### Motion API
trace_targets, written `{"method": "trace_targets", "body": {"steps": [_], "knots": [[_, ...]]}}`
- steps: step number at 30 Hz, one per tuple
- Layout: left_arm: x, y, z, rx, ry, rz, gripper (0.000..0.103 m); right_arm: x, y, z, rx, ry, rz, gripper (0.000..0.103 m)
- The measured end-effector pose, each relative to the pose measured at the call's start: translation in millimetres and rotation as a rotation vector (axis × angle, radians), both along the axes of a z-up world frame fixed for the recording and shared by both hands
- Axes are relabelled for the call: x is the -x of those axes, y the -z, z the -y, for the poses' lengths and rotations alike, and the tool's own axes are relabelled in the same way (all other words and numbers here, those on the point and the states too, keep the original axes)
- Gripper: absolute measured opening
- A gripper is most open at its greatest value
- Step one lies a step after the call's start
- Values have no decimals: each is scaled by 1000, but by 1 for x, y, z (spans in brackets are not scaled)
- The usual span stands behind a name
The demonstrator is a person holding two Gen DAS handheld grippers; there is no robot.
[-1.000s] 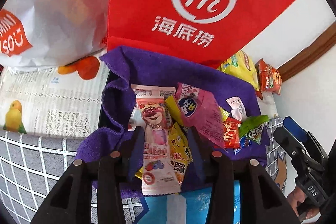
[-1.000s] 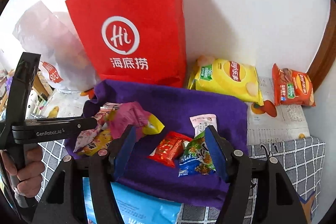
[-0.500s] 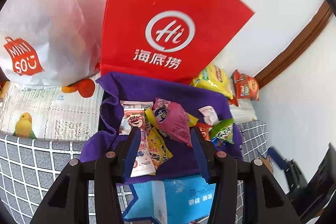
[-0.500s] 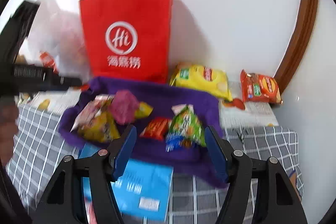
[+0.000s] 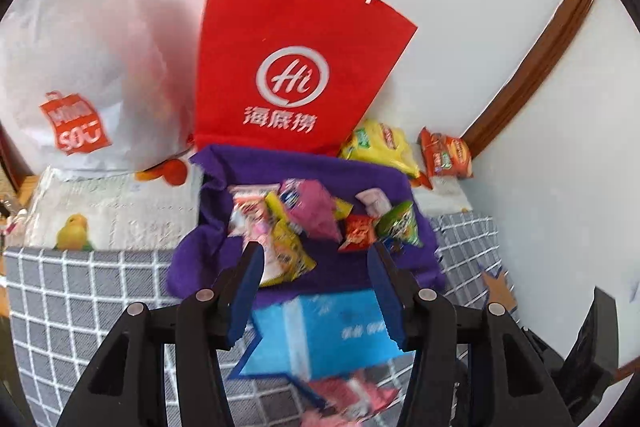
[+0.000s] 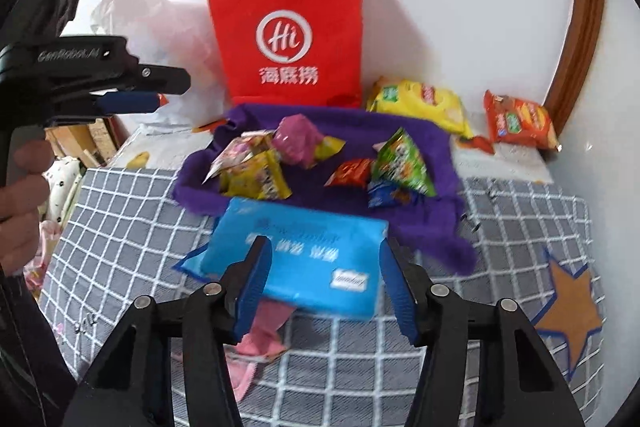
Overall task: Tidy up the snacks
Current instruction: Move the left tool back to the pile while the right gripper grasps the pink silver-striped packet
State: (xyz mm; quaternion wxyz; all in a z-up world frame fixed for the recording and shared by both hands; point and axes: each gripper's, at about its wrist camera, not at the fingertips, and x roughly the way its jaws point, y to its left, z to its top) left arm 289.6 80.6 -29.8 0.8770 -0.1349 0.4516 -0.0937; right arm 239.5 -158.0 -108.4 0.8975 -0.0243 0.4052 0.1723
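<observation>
1. The blue packet is blurred, its print unreadable; it covers most of a pink packet under its near edge.
2. The left gripper is spread wide and holds nothing, hanging above the blue packet.
3. The right gripper is likewise spread and empty.
4. Small snacks lie piled on a purple cloth near the surface's far edge, before a red bag.

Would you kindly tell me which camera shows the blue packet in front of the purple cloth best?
The right wrist view: the blue packet lies almost whole there, with its white label visible, only its near edge crossed by gripper fingers. The left wrist view shows the blue packet blurred and flanked by its gripper's fingers.
</observation>
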Motion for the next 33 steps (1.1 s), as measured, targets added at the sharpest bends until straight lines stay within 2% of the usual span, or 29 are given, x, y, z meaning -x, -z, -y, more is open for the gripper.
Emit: {"method": "trace_targets", "body": {"steps": [8,19,24,33], "knots": [[44,23,-28,-14,-55,-53,51,22,23,-30,5,-70,-49,55],[96,40,-54,-36,-103,-86,51,19,50,-55,16,-105,-123,55],[106,43,-58,-36,-118,-95,51,13,60,-63,75,-102,-155,55],[114,47,-49,-38,-111,-105,51,14,78,-66,102,-134,-208,55]]}}
